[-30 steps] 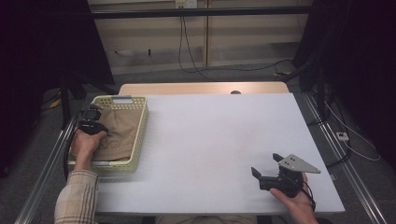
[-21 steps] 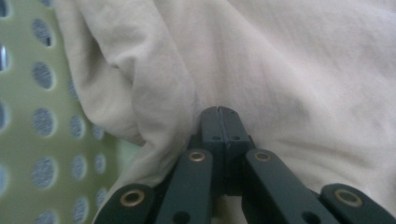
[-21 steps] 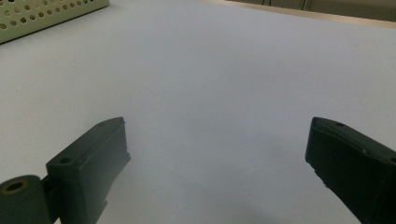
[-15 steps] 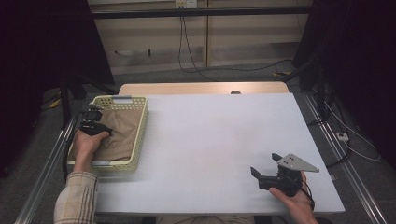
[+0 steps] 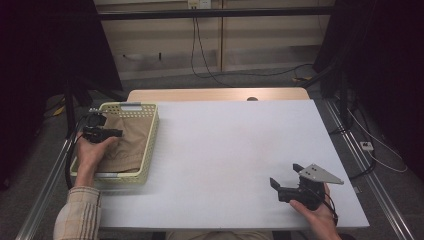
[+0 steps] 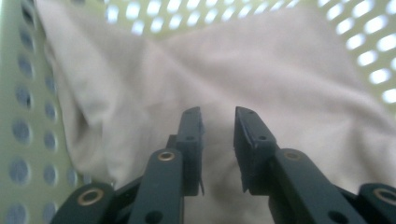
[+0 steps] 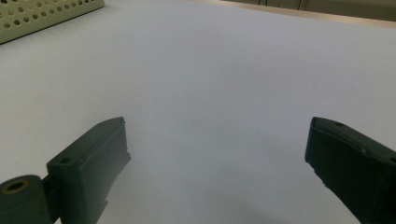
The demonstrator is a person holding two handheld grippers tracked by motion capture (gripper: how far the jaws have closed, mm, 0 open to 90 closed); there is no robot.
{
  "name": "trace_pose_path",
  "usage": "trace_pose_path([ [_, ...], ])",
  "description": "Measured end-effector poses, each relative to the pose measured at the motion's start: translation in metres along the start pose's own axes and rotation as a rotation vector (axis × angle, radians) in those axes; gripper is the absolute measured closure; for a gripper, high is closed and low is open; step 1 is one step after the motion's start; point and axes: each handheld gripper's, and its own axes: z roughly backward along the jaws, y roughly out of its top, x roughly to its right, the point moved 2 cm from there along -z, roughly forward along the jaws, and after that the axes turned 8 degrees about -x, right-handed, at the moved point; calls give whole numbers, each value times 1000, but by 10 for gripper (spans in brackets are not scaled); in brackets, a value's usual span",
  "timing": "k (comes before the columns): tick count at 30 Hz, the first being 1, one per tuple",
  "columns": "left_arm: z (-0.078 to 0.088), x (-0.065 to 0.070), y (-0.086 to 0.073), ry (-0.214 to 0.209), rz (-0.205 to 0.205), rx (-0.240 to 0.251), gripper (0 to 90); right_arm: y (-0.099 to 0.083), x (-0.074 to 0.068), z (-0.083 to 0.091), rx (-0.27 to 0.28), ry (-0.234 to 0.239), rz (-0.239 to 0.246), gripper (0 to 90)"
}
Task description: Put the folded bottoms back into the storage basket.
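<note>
Since a second ago, the left hand-held gripper point(image 5: 114, 133) has drawn back a little toward the near-left part of the basket point(image 5: 150, 145), and its jaws, then shut, have just been opening; now they stand a narrow gap apart with nothing pinched between them, poised just above the cloth point(image 5: 127, 142). That tan cloth lies crumpled inside the pale yellow basket at the left of the white surface point(image 5: 225, 150), covering most of its floor and riding up against the perforated wall. In the left gripper view the cloth point(image 6: 261, 74) spreads right under and ahead of the jaw tips, with a raised fold running away up the middle. It looks light, soft and limp, so it should sag and trail when lifted, and it will not break or slip much; the likely best hold is a pinch on that raised fold or on a loose edge, since flat fabric gives the jaws little to bite. Over at the right, the right hand-held gripper point(image 5: 287, 181) rests near the front edge, well apart from the basket, its jaws spread wide and empty above the bare surface point(image 7: 210, 70).
</note>
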Motion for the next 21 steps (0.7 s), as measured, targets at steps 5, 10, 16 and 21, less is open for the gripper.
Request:
trace_pose_path([
  [5,16,0,4,-8,7,124,495,0,0,0,0,1,1,59],
  [10,27,-4,3,-23,11,224,366,0,-1,0,0,3,-1,60],
  [16,37,-8,4,-34,55,296,162,0,-1,0,-1,1,0,60],
  [21,42,-7,3,-20,30,275,67,0,0,1,0,-1,-2,60],
])
